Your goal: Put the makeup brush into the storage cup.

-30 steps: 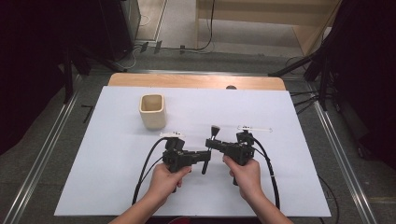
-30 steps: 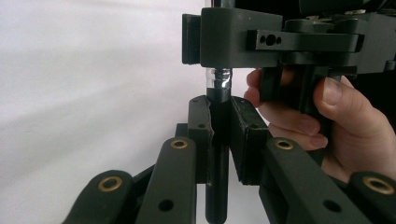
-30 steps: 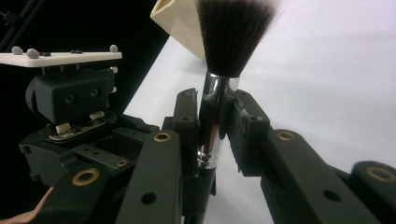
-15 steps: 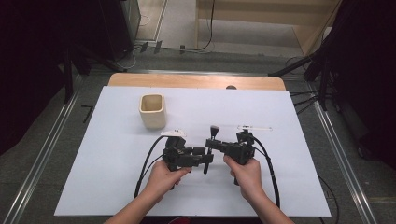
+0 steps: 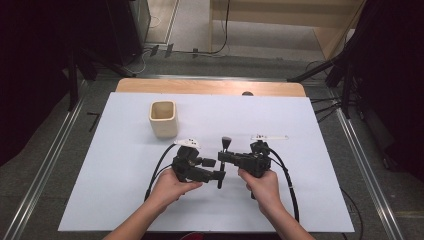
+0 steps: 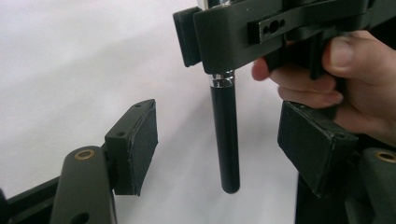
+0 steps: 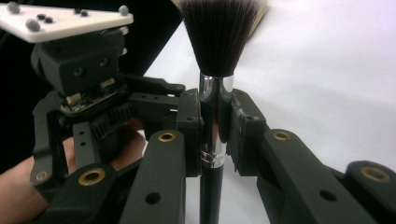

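Note:
A makeup brush (image 5: 223,150) with a black handle (image 6: 225,140), a silver ferrule and dark bristles (image 7: 223,32) stands upright above the white table. My right gripper (image 7: 215,135) is shut on the ferrule; in the high view it (image 5: 223,159) points left from the person's right hand. My left gripper (image 5: 214,169) faces it from the left. Its jaws have just been opening. Its pads (image 6: 140,144) now stand wide on either side of the handle's lower end without touching it.
A cream square cup (image 5: 163,118) stands upright at the back left of the white tabletop (image 5: 310,165). A wooden strip (image 5: 210,86) runs along the far edge. Cables (image 5: 290,185) trail from both grippers toward the person. Dark equipment and floor surround the table.
The left gripper's jaws have spread apart from the brush handle that they were closed on. Both hands and the brush have kept their places.

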{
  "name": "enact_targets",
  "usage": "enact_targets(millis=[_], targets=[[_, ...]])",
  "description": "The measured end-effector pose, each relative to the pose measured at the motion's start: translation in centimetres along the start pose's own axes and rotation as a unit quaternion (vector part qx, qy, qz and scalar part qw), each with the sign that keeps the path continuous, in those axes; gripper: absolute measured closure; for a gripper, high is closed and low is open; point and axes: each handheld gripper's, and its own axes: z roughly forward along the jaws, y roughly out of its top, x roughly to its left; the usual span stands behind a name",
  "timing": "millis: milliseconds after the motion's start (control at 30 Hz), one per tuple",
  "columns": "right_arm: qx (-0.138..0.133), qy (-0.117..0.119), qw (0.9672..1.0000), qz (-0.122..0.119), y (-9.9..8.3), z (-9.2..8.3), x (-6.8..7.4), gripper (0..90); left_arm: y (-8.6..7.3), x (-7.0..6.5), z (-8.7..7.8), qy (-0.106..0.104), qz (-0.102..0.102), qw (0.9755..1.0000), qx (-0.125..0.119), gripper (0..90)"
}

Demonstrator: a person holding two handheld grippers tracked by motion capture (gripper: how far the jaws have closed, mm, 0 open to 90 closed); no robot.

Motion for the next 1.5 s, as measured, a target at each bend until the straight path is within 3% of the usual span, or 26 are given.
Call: enact_targets(millis=[200, 500, 633, 833, 967, 1367, 1433, 1467, 1500], targets=[[0.005, 0.013, 0.9997, -0.02, -0.1, 0.2, 0.1, 78.1, 0.0, 0.6, 0.2, -0.036, -0.006, 0.9992, 0.015, 37.1], [0.006, 0.029, 0.9992, -0.027, -0.3, 0.5, 0.2, 78.1, 0.1, 1.1, 0.0, -0.059, -0.026, 0.9979, 0.002, 50.8], [0.004, 0.032, 0.9992, -0.025, -0.3, 0.5, 0.2, 78.1, 0.0, 1.0, 0.0, -0.059, -0.035, 0.9977, -0.007, 63.5], [-0.004, 0.025, 0.9993, -0.028, -0.3, 0.4, 0.2, 78.1, -0.1, 0.9, 0.2, -0.058, -0.035, 0.9976, -0.013, 71.3], [-0.008, 0.027, 0.9994, -0.02, -0.3, 0.4, 0.0, 78.1, -0.1, 0.8, 0.2, -0.045, -0.035, 0.9982, -0.017, 76.2], [-0.008, 0.028, 0.9994, -0.019, -0.3, 0.3, 0.0, 78.0, -0.1, 0.8, 0.1, -0.035, -0.034, 0.9986, -0.019, 79.1], [-0.009, 0.028, 0.9994, -0.02, -0.3, 0.4, 0.0, 76.2, -0.1, 0.7, 0.1, -0.033, -0.034, 0.9987, -0.019, 79.3], [-0.019, 0.016, 0.9991, -0.036, -0.4, 0.3, 0.1, 68.8, 0.0, 0.8, 0.0, -0.031, -0.035, 0.9987, -0.019, 79.3], [-0.019, 0.016, 0.9991, -0.036, -0.4, 0.3, 0.1, 68.8, 0.0, 0.8, 0.0, -0.031, -0.035, 0.9987, -0.019, 79.3]])
